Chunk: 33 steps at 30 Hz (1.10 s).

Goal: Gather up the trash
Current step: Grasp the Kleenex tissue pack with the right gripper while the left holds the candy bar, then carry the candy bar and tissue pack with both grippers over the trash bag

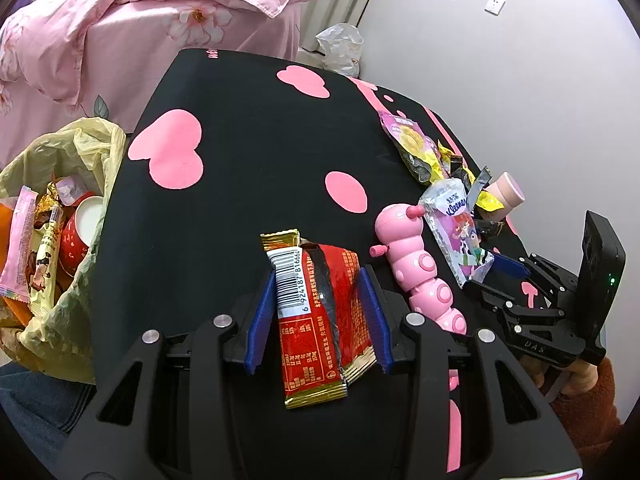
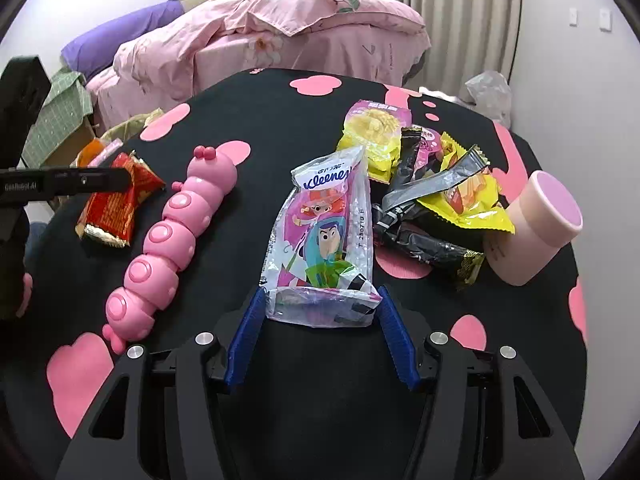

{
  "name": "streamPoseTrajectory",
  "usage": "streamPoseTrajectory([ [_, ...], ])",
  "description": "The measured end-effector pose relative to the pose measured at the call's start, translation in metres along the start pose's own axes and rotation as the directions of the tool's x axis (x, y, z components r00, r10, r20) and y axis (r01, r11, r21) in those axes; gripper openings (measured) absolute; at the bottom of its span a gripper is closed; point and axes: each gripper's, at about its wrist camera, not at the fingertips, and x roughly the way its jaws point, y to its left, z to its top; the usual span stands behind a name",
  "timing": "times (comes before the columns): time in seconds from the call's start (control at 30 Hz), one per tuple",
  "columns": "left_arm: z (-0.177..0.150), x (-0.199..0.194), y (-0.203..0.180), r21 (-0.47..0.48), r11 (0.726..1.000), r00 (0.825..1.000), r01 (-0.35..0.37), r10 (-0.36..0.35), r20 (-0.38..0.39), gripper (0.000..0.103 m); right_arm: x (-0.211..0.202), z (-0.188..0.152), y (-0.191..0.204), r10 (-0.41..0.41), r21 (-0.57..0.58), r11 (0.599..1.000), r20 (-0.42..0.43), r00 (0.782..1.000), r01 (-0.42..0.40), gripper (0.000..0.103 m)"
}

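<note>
Left wrist view, nearest first: the left gripper [image 1: 318,300] has its blue jaws on either side of a red snack wrapper [image 1: 320,316] lying on the black table [image 1: 248,152] with pink blotches. The pads look to be touching the wrapper's edges, though whether they press it is hard to tell. Just right of it lies a pink caterpillar toy [image 1: 420,268]. At the left edge hangs a yellow trash bag [image 1: 80,208], already holding wrappers and a red cup [image 1: 78,236]. Farther back stands a bed with a pink quilt [image 1: 132,20].

Right wrist view: the right gripper [image 2: 320,316] stands partly open, its pads flanking the near end of a tissue packet [image 2: 324,240] without squeezing it. Just beyond, to the right, lies a heap of yellow and black wrappers [image 2: 432,196], and a pink tub [image 2: 532,228] on its side touches that heap. Well to the left lie the toy and red wrapper.
</note>
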Motion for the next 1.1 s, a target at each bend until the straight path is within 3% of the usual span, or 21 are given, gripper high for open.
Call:
streamPoseTrajectory([
  [0.07,-0.001,-0.001,0.0,0.0,1.0,1.0,0.0,0.0,0.002,0.039,-0.003,-0.001,-0.001,0.008,0.013,1.0,0.006,1.0,-0.008,0.033],
  [0.1,-0.001,-0.001,0.0,0.0,1.0,1.0,-0.001,0.001,0.002,0.039,-0.004,-0.001,-0.001,0.002,0.014,1.0,0.011,1.0,-0.002,0.03],
  [0.3,-0.003,-0.005,-0.002,0.01,1.0,1.0,-0.006,0.006,0.01,0.039,-0.026,0.002,-0.001,-0.001,0.03,1.0,0.061,0.998,-0.001,0.027],
  [0.7,0.001,-0.054,-0.005,0.027,0.999,0.99,-0.018,0.014,0.14,0.039,-0.064,0.021,0.028,0.007,-0.022,1.0,0.137,0.991,-0.004,0.027],
  [0.9,0.007,-0.1,0.018,-0.001,0.996,0.963,-0.084,0.081,0.255,0.039,-0.081,0.054,0.07,0.052,-0.105,0.994,0.193,0.98,-0.032,0.027],
  [1.1,0.004,-0.155,0.057,-0.038,0.982,0.914,-0.183,0.184,0.361,0.039,-0.089,0.081,0.114,0.09,-0.181,0.982,0.222,0.971,-0.05,0.027],
])
